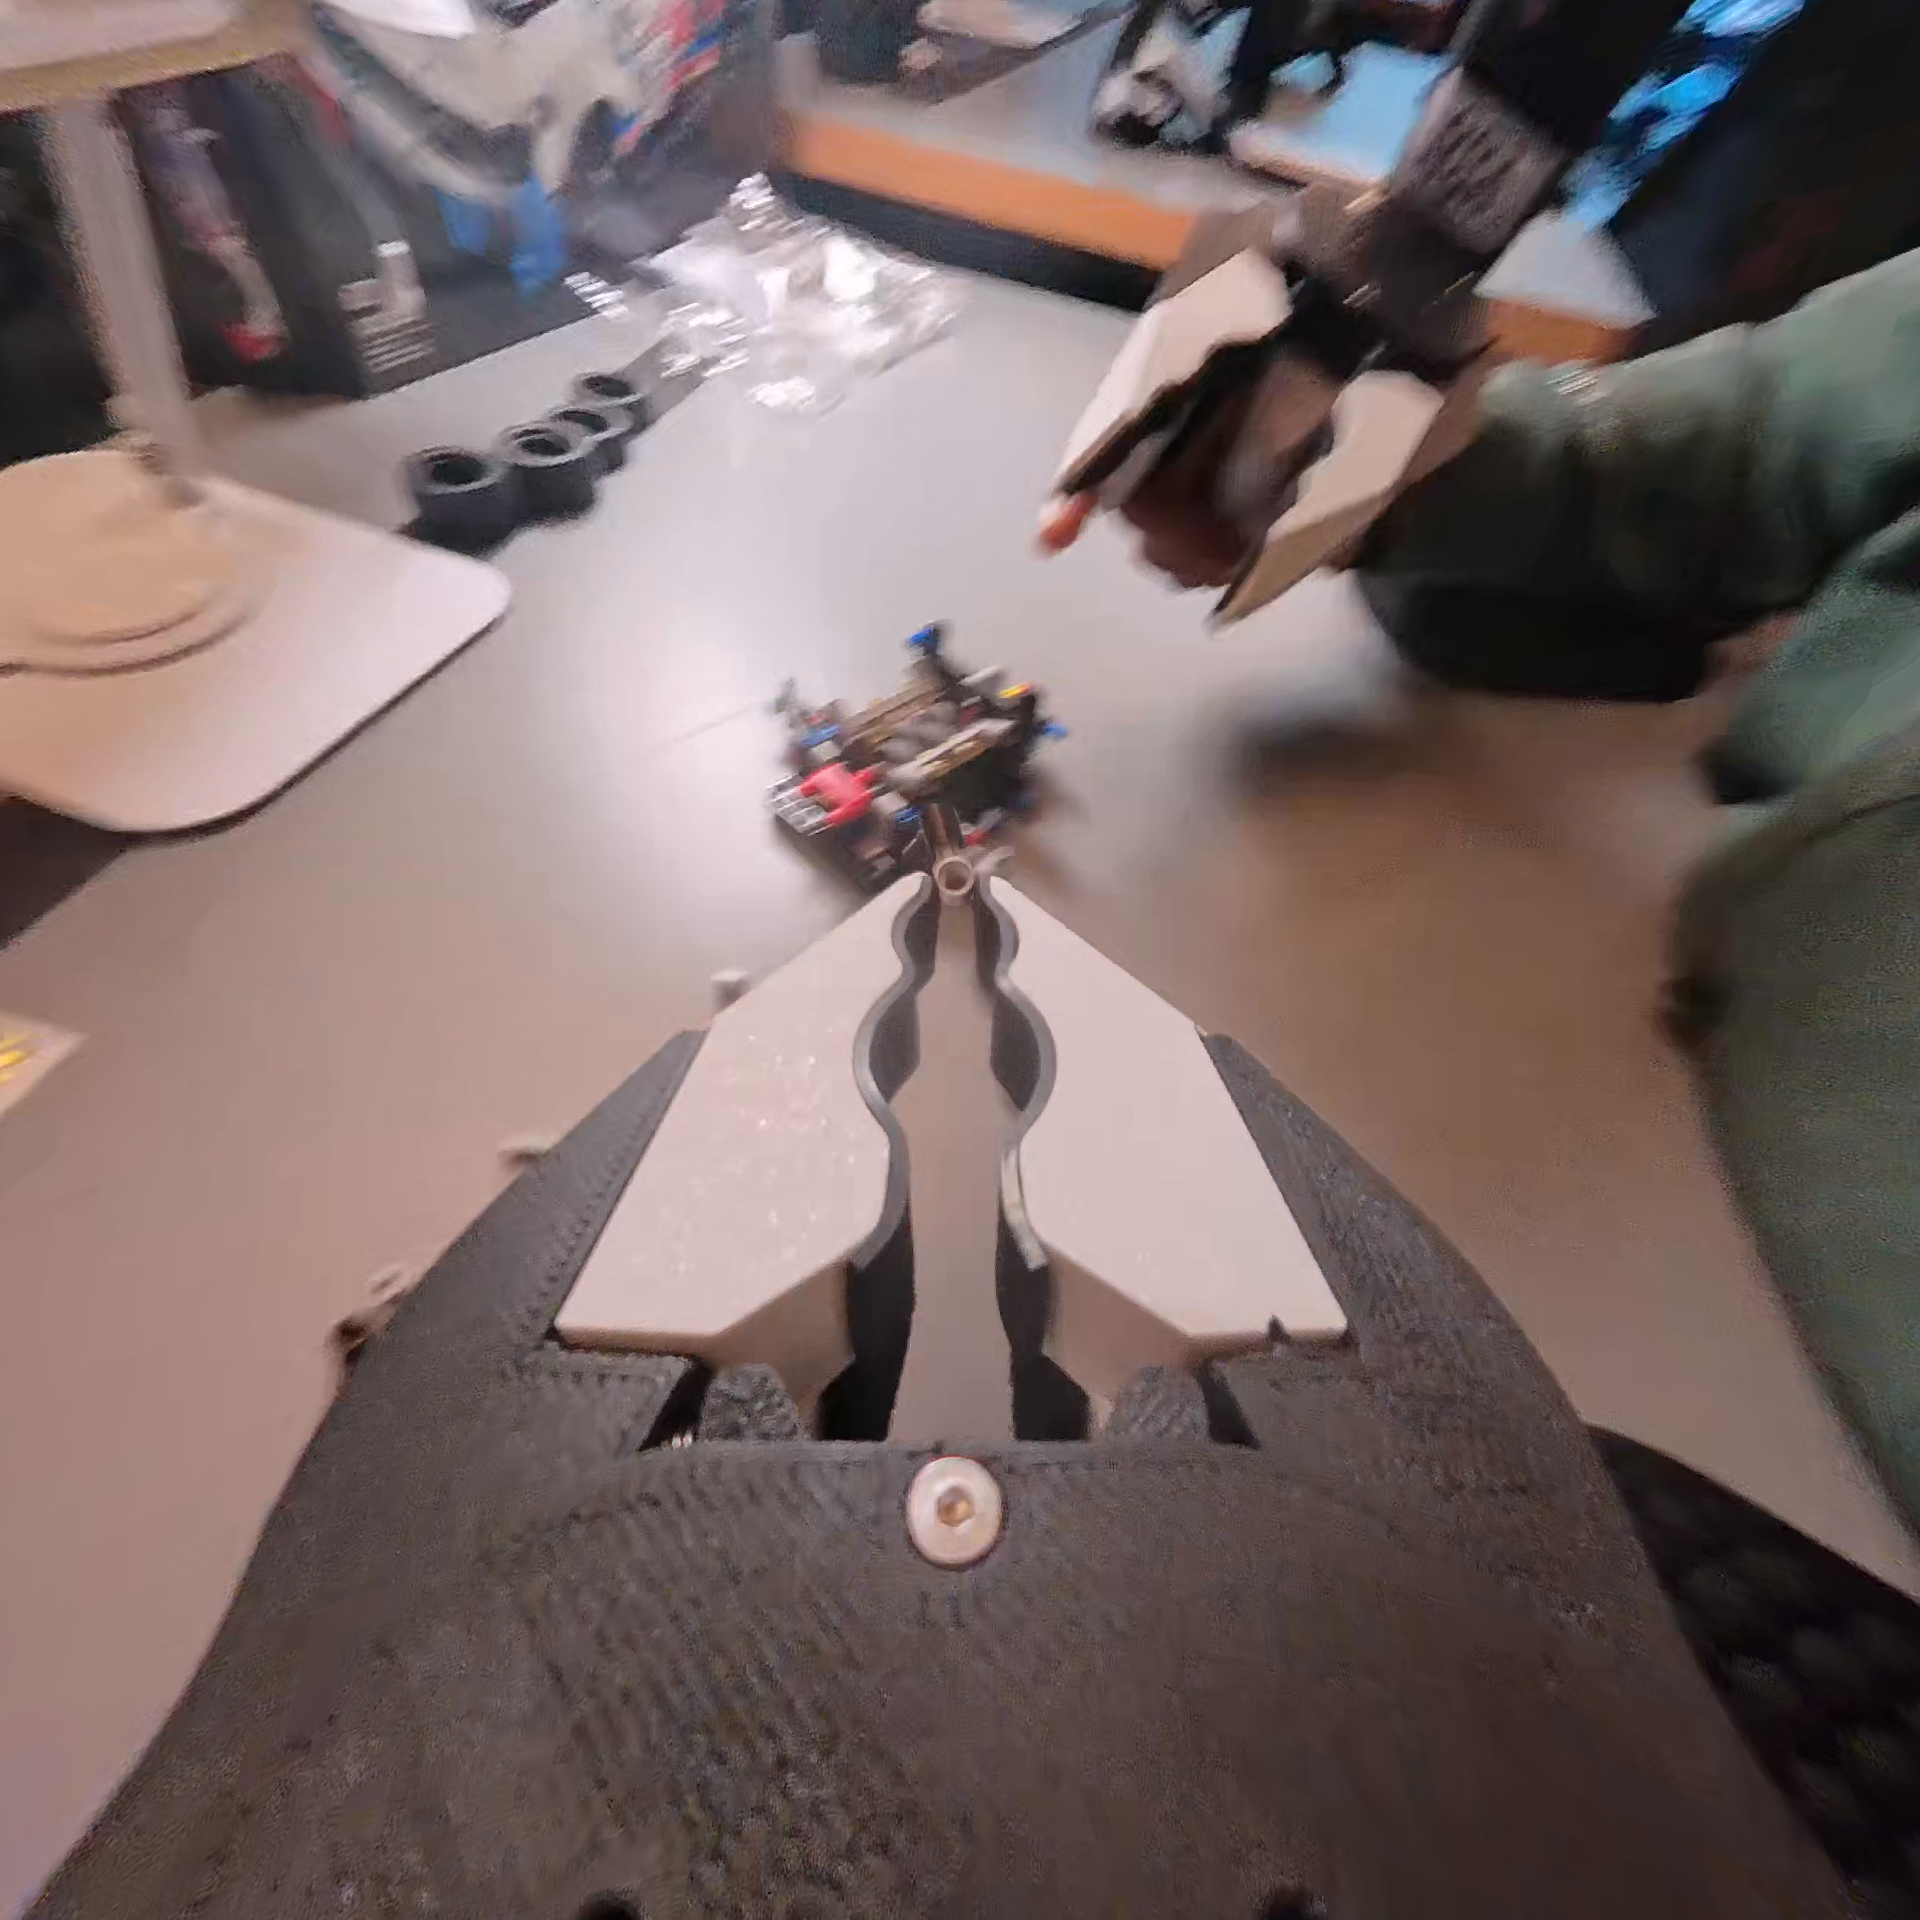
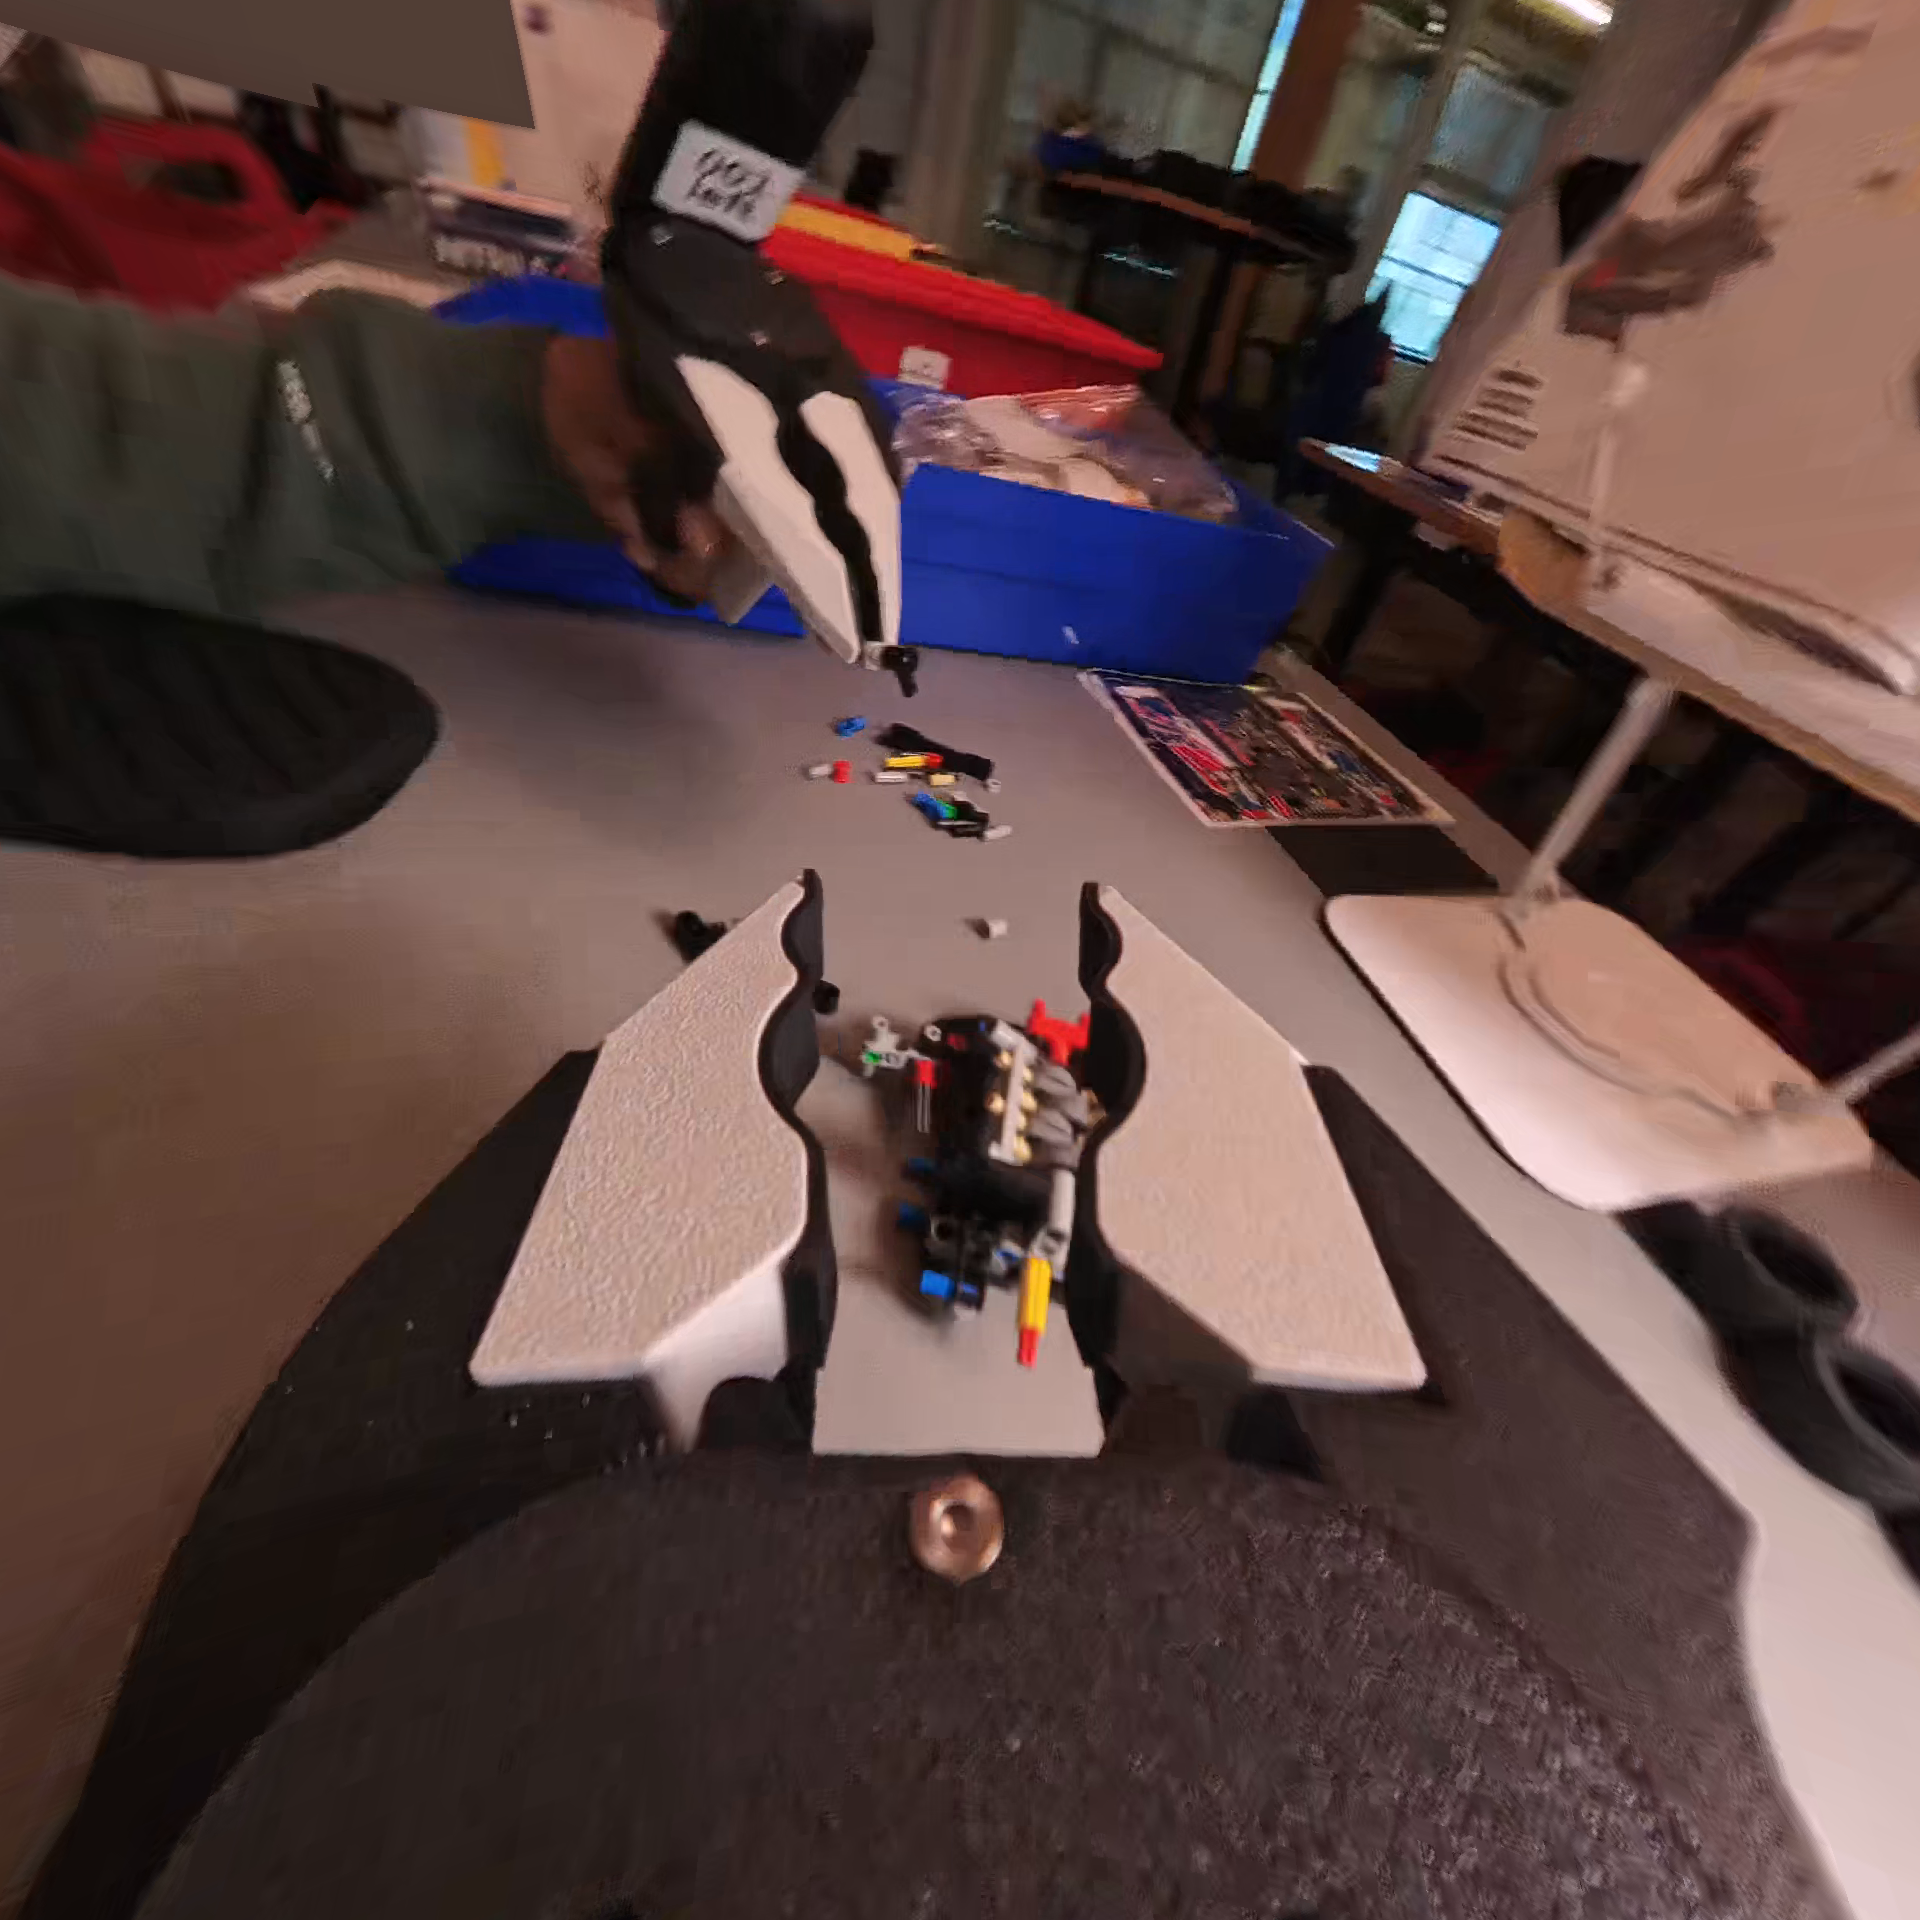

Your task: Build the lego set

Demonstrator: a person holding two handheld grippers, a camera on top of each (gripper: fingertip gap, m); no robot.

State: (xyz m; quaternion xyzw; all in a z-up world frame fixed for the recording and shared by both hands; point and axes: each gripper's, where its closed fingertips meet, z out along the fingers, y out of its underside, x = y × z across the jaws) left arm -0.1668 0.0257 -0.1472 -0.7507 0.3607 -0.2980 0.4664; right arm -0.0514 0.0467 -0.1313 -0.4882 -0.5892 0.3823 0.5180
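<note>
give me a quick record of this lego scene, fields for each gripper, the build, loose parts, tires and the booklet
left gripper: shut on a small tan and black piece, held above the table
right gripper: open, fingers either side of the build as seen in its own view
build: partly assembled, black and grey with red, blue and yellow bits, on the table
loose parts: small scatter beyond the build
tires: black, in a row near the lamp base
booklet: flat near the blue bin
</note>
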